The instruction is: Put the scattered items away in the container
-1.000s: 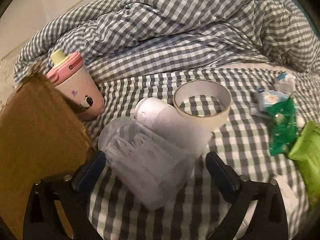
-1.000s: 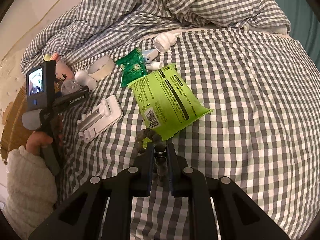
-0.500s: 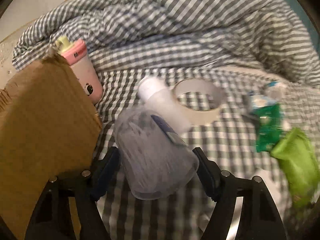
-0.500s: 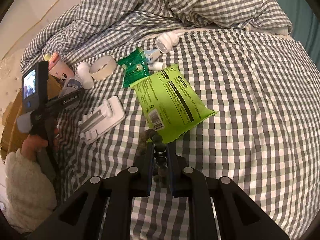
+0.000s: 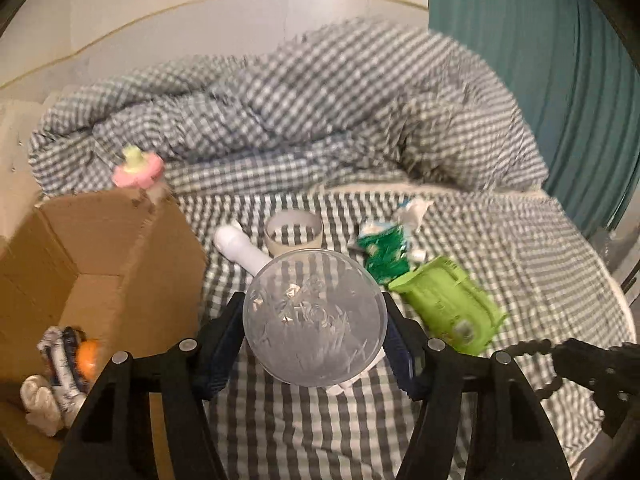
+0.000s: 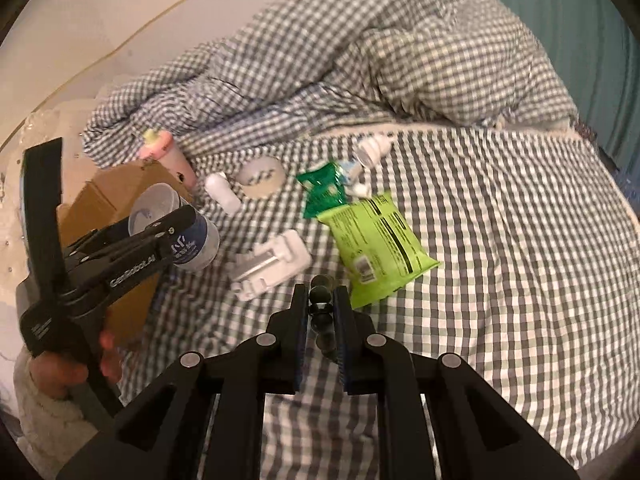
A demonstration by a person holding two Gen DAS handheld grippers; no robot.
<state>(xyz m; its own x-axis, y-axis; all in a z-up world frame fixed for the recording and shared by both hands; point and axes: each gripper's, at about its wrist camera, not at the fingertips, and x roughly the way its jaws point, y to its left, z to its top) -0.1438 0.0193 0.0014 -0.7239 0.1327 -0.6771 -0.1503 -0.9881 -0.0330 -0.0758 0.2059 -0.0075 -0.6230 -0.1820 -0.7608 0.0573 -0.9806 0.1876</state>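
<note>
My left gripper (image 5: 314, 320) is shut on a clear plastic jar (image 5: 315, 318) and holds it in the air just right of the open cardboard box (image 5: 120, 248). The jar (image 6: 176, 232) and box (image 6: 116, 192) also show in the right wrist view. My right gripper (image 6: 320, 300) is shut on a dark bead string (image 6: 322, 312), lifted above the bed; it shows at the right of the left wrist view (image 5: 536, 348). On the checked bed lie a tape roll (image 5: 294, 232), a white bottle (image 5: 240, 248), a green wipes pack (image 6: 376, 244) and a white plastic holder (image 6: 272, 264).
The box holds a small toy figure (image 5: 64, 364). A pink cup (image 6: 166, 156) stands behind the box. A green sachet (image 6: 322, 190) and small white tubes (image 6: 372, 148) lie further back. A rumpled checked duvet (image 6: 360, 60) fills the far side; a teal curtain (image 5: 540, 60) hangs right.
My left gripper has lifted the jar off the bed and raised it beside the box, turning its bottom toward the camera. My right gripper has lifted the bead string up and back.
</note>
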